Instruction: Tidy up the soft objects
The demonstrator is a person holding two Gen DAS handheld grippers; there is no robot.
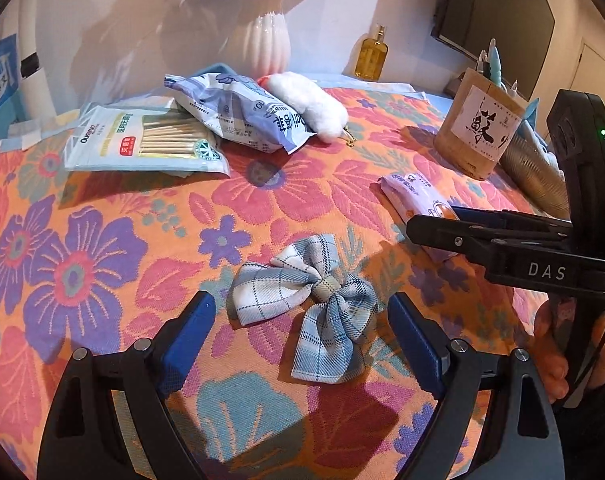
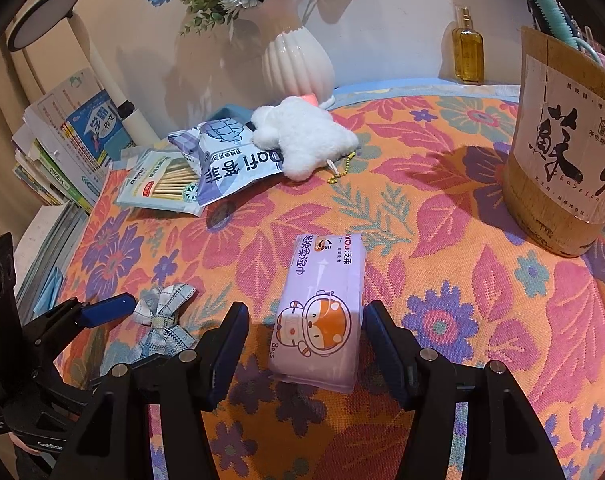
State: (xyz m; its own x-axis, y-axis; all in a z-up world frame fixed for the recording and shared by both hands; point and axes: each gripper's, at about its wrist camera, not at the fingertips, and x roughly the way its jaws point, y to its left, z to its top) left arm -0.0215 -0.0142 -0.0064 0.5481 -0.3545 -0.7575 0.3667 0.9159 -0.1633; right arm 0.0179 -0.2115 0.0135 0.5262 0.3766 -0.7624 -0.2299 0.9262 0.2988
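A blue plaid fabric bow (image 1: 322,312) lies flat on the floral cloth (image 1: 102,264). My left gripper (image 1: 302,304) stands open around it, with a gap on each side of the bow. In the right wrist view the bow (image 2: 162,312) and left gripper (image 2: 130,334) show at the lower left. A purple wipes pack (image 2: 322,280) lies between the fingers of my right gripper (image 2: 306,312), which is open, pads clear of it. In the left wrist view the right gripper (image 1: 434,222) reaches in over the wipes pack (image 1: 414,192).
At the back lie a white plush toy (image 2: 302,136), a blue-white packet (image 2: 230,160) and a cotton swab bag (image 2: 162,180). A white vase (image 2: 298,64), an amber bottle (image 2: 468,52) and a wooden pen holder (image 2: 562,140) stand behind. Books (image 2: 62,140) are stacked left.
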